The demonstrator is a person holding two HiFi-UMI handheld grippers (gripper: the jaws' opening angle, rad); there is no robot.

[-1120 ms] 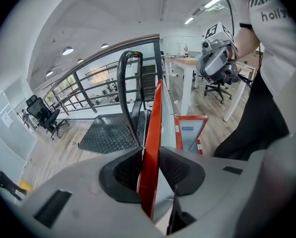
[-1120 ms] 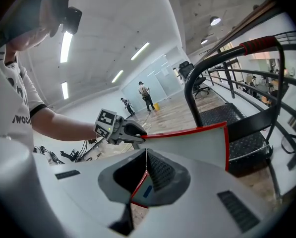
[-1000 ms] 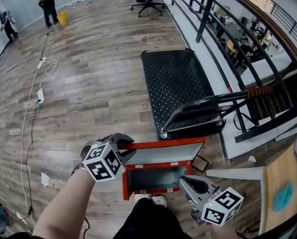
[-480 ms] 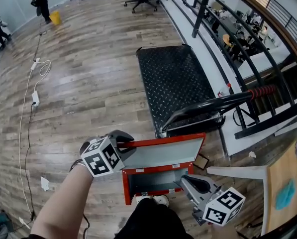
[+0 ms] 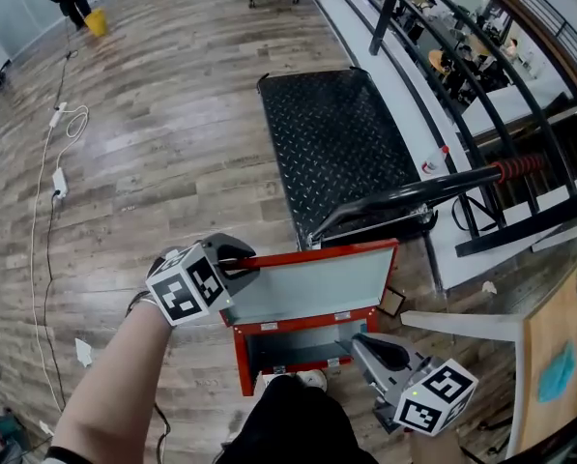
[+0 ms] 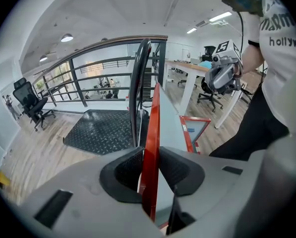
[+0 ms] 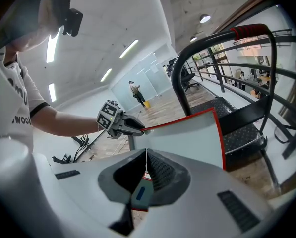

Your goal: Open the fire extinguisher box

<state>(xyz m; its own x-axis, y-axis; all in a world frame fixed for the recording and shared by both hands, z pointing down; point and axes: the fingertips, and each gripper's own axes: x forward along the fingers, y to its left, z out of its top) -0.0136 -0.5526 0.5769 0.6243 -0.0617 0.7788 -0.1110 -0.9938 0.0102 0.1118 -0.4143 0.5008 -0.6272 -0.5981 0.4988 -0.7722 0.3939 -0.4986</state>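
Above the wooden plank floor (image 5: 172,143), your left gripper (image 5: 245,264) is clamping the raised lid (image 5: 312,283) of the red metal box (image 5: 242,356), your right gripper (image 5: 362,342) hovering closed.

Black platform cart (image 5: 336,143), wooden floor (image 5: 172,143)

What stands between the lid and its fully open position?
The left tool grips the lid by its edge. Directly behind the lid lies the black cart with its folded handle; it may stop the lid tipping further back. Whether they touch is unclear.
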